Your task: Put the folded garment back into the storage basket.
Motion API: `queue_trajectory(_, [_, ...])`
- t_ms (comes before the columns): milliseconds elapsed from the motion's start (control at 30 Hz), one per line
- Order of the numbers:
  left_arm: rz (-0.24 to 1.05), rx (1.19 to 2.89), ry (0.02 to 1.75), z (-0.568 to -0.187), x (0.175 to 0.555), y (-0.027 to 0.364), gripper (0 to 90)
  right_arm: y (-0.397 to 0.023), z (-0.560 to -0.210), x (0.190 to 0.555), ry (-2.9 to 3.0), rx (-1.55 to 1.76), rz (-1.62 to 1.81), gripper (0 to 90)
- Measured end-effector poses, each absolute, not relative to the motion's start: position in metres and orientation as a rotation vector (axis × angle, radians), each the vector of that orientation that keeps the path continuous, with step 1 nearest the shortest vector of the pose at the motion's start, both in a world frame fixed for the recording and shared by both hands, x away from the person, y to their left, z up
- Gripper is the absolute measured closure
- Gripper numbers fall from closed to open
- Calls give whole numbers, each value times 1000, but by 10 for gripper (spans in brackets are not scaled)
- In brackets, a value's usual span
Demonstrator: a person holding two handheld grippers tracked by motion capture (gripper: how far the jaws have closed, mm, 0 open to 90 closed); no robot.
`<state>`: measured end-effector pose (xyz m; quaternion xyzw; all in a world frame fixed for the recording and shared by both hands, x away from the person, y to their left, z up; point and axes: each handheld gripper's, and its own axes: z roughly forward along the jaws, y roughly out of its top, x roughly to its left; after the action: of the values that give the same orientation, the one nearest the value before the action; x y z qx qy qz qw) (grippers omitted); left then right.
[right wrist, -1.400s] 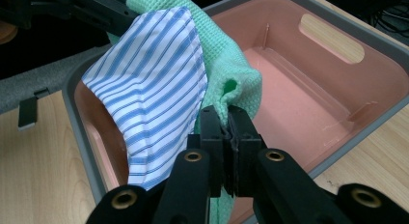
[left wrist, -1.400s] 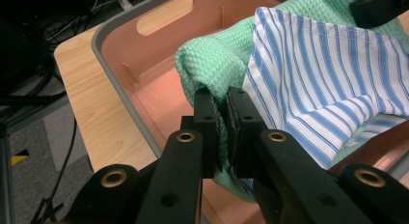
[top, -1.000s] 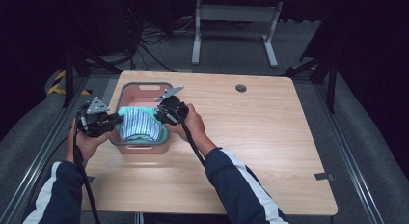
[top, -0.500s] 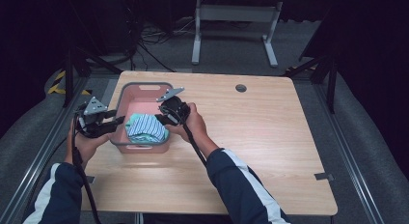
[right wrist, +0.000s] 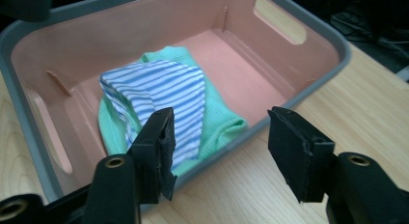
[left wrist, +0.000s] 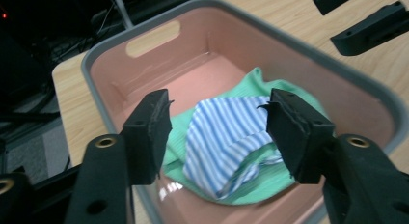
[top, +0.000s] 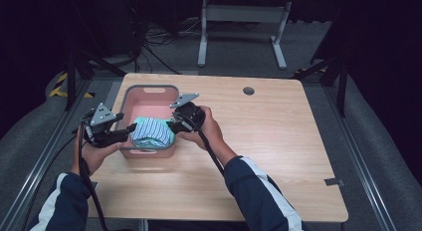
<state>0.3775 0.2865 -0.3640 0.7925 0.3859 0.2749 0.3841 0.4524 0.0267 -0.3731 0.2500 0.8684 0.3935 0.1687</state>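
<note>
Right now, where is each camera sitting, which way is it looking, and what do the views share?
High view: above the person's side, facing forward and down on the table; both forearms, left gripper, right gripper.
Left gripper view: rides the left gripper, looking into the pink bin.
Right gripper view: rides the right gripper, facing the bin across its rim.
Shared: bin, striped cloth, green cloth.

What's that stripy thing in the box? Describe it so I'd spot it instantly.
On the wooden table stands a pink bin with a grey rim. Inside, at its near end, lies a green cloth, and on top of that sits the blue-and-white striped cloth, the one patterned item there.
</note>
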Motion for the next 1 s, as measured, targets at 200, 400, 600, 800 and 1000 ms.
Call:
queue_trajectory(200, [701, 2009, 946, -360, 363, 267, 289, 7, -367, 446, 2451, 707, 1099, 389])
queue_trajectory(400, [685, 2009, 912, -357, 354, 251, 268, -14, -362, 437, 2434, 688, 1063, 384])
queue_trajectory(600, [683, 2043, 837, -357, 345, 234, 271, -37, -361, 427, 2416, 706, 1057, 371])
queue_trajectory(800, [668, 2066, 793, -359, 337, 217, 256, -57, -364, 418, 2412, 699, 1004, 346])
queue_trajectory(1000, [649, 2118, 730, -366, 330, 197, 251, -77, -366, 409, 2399, 708, 996, 332])
